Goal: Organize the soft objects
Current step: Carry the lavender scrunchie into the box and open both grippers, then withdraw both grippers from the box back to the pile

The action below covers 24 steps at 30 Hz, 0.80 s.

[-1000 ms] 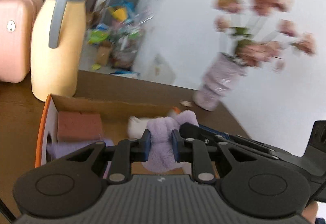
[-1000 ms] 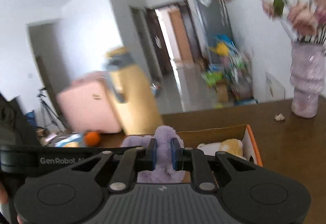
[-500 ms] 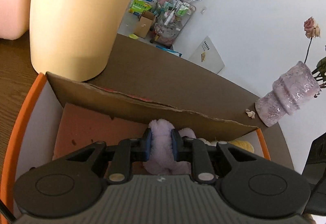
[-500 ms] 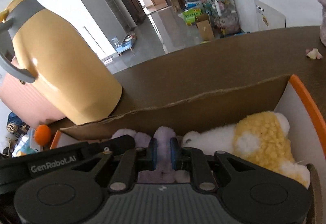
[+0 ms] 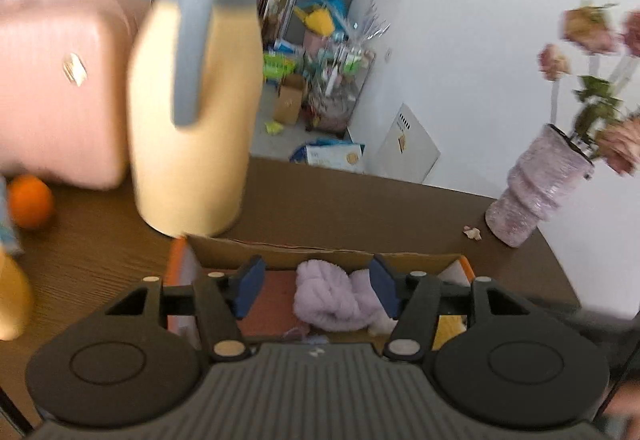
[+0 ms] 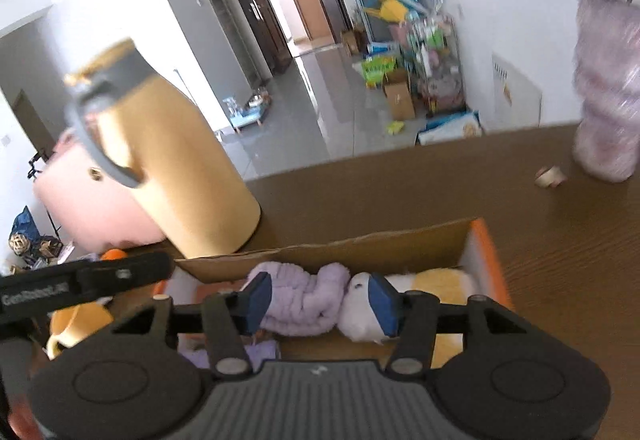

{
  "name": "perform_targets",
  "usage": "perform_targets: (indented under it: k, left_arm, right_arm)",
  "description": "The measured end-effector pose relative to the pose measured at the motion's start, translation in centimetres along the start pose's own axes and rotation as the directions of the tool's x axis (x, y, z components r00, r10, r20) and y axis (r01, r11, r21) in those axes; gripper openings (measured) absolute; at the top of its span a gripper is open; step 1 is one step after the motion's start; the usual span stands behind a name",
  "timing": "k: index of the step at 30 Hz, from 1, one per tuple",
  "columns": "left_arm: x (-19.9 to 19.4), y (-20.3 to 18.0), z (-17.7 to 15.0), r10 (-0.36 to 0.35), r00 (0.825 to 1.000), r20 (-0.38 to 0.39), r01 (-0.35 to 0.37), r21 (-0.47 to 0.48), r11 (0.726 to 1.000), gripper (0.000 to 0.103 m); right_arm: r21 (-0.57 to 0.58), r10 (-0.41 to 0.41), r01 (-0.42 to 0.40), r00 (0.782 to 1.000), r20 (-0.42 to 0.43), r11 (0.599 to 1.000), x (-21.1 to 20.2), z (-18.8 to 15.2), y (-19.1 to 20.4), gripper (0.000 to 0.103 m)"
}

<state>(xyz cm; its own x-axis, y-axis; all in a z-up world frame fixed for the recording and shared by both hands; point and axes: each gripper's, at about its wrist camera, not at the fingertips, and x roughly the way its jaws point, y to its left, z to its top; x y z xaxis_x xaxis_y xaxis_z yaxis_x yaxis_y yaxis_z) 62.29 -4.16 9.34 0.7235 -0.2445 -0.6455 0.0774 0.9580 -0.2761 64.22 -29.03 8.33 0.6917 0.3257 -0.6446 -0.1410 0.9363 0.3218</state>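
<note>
Brown surface (image 5: 360, 200) carries an orange-edged box (image 6: 484, 244). Only the right view shows a yellow-white toy (image 6: 436, 282) in it. The lilac toy (image 5: 324, 296), plush and knotted, lies in the box between both hand-held grippers, left (image 5: 316, 290) and right (image 6: 320, 300), whose jaws have just opened, gripping nothing.

White letters reading "GenRobot.AI", blurred, run along the black body of the left claw (image 6: 84, 282), seen at the left edge of the right wrist view. A white board (image 5: 408, 144) leaning on the wall carries small dark and orange marks, too small to read.
</note>
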Motion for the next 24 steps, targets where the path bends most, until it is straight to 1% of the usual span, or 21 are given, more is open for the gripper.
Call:
perform_targets:
  k: [1,3,6,9,12,16,19,21,24]
  left_arm:
    - [-1.9,-0.2,0.0,0.012,1.0,0.012,-0.013,0.027,1.0,0.069]
    - [-5.5,-0.6,-0.3,0.035,0.998,0.044,-0.039,0.071,0.997,0.071]
    - [-10.3,-0.6,-1.0,0.071,0.994,0.088,-0.08,0.104,0.991,0.072]
    - [-13.7,-0.9,-1.6,0.086,0.99,0.113,-0.097,0.103,0.99,0.072]
    - [-16.0,-1.9,-2.3,0.083,0.988,0.128,-0.098,0.12,0.988,0.074]
    - [-19.0,-2.5,-4.4,0.052,0.987,0.155,-0.075,0.148,0.986,0.076]
    - [-20.9,-3.1,-7.6,0.046,0.976,0.214,-0.085,0.175,0.981,0.08]
    - [-22.1,-3.3,-10.9,0.028,0.964,0.263,-0.086,0.212,0.973,0.081]
    - [-23.8,-3.4,-16.8,-0.008,0.948,0.317,-0.085,0.278,0.957,0.083]
  right_arm:
    - [-0.014,-0.006,0.006,1.0,0.016,1.0,-1.6,0.2,-0.1,0.057]
    - [-0.053,-0.039,0.041,0.998,0.051,0.998,-5.6,-0.3,-0.5,0.062]
    - [-0.083,-0.096,0.103,0.991,0.09,0.991,-10.8,-1.2,-1.2,0.063]
    - [-0.057,-0.109,0.116,0.987,0.122,0.992,-14.8,-2.1,-2.4,0.063]
    - [-0.057,-0.109,0.118,0.984,0.143,0.991,-17.2,-3.4,-2.0,0.063]
    - [-0.111,-0.115,0.138,0.975,0.189,0.984,-19.6,-5.8,-1.3,0.064]
    - [-0.137,-0.096,0.132,0.965,0.245,0.982,-21.8,-8.8,-1.1,0.066]
    - [-0.162,-0.075,0.126,0.954,0.29,0.979,-23.3,-11.5,-1.0,0.069]
    - [-0.206,-0.048,0.127,0.935,0.351,0.97,-25.3,-16.8,-1.0,0.073]
